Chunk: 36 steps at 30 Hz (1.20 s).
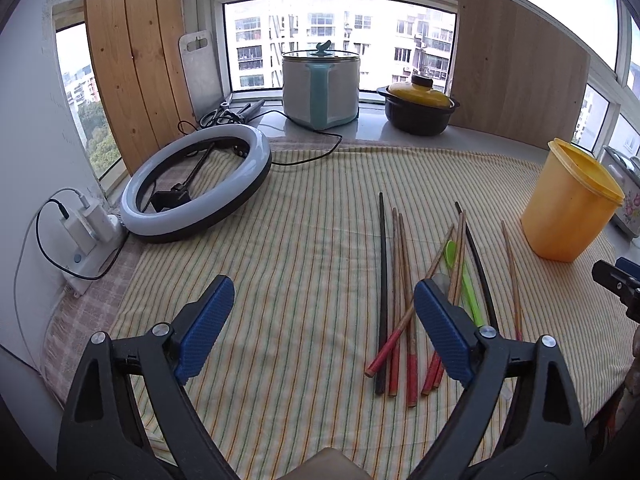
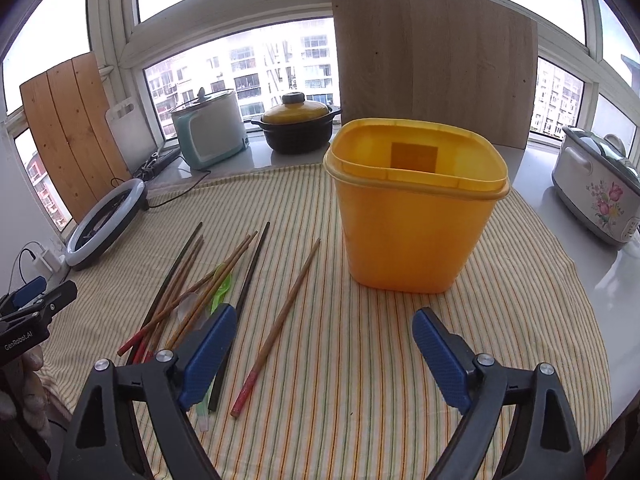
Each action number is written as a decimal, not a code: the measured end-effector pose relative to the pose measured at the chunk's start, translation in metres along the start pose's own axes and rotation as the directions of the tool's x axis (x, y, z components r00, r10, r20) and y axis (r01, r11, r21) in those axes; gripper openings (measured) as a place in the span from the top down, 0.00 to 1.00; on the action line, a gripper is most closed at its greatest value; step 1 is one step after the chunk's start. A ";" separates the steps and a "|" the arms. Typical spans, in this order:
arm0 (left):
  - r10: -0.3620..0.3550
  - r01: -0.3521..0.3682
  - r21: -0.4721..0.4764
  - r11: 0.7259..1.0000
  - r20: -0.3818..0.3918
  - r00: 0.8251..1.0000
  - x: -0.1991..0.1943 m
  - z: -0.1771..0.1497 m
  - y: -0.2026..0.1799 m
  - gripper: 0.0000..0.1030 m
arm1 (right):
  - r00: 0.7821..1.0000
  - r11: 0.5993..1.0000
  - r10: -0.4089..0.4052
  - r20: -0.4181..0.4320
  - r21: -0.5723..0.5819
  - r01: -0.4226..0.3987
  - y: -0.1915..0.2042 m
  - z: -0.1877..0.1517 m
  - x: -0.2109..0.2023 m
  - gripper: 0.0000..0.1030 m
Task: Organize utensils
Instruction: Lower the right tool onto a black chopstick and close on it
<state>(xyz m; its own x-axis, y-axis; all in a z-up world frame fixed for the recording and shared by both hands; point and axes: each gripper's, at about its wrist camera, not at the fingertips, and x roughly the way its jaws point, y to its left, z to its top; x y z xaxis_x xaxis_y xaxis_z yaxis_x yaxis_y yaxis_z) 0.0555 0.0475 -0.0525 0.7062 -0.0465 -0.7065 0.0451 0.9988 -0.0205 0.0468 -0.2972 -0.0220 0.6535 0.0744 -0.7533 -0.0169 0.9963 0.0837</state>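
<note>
**Lining up for the first pick from the scattered chopsticks**

Left wrist view: the left tool (image 1: 324, 312) hangs spread wide and empty over the striped cloth (image 1: 280, 240), its right pad just above the near ends of the chopsticks (image 1: 400, 280). These lie loose on the surface in a rough fan, some crossing, with a green spoon (image 1: 460, 268) tangled among them. The yellow bin (image 1: 568, 208) stands upright, well apart to the right, mouth open. To do this step well, I judge the tool should shift right so that one stick, or a neat pair, sits squarely between the pads, and bite near the red ends where the sticks spread apart rather than at the crossing.

Right wrist view: the right tool (image 2: 324, 344) is likewise released and holds nothing. Its left pad hovers over a dark stick and the spoon; one lone chopstick (image 2: 280, 324) lies between the jaws' line and the bin (image 2: 416, 208), clear of the rest. That single stick looks the easiest first pick. The bin is light plastic, so a stick should be dropped in from above, not pushed against the rim.
</note>
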 end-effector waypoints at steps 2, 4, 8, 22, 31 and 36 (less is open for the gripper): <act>-0.023 0.023 0.009 1.000 -0.027 0.999 0.008 -0.001 0.001 0.18 | 1.000 1.000 0.015 -0.026 -0.003 -0.016 0.002 0.000 0.006 0.17; -0.027 0.028 0.032 0.999 -0.040 0.999 0.014 0.001 -0.002 0.18 | 0.997 0.999 0.037 -0.061 -0.011 -0.037 0.006 0.000 0.014 0.20; -0.025 0.031 0.081 0.996 -0.069 0.997 0.025 0.006 -0.008 0.18 | 0.993 0.997 0.065 -0.100 -0.034 -0.068 0.014 0.002 0.026 0.24; -0.200 0.217 0.031 0.976 -0.282 0.938 0.092 0.033 -0.011 0.56 | 0.944 0.982 0.143 -0.298 0.158 -0.099 0.002 0.006 0.079 0.60; -0.282 0.278 -0.070 0.958 -0.403 0.871 0.143 0.053 -0.017 0.81 | 0.934 0.987 0.100 -0.342 0.150 -0.051 0.013 0.009 0.095 0.66; -0.286 0.285 -0.069 0.956 -0.436 0.853 0.157 0.056 -0.023 0.88 | 0.933 0.988 0.082 -0.349 0.149 -0.031 0.015 0.014 0.099 0.68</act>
<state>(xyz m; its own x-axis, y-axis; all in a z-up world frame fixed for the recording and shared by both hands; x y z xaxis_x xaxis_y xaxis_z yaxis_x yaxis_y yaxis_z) 0.2044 0.0159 -0.1232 0.2812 -0.3176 -0.9056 0.1960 0.9428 -0.2698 0.1218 -0.2753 -0.0863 0.3443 0.1656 -0.9241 0.0760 0.9762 0.2033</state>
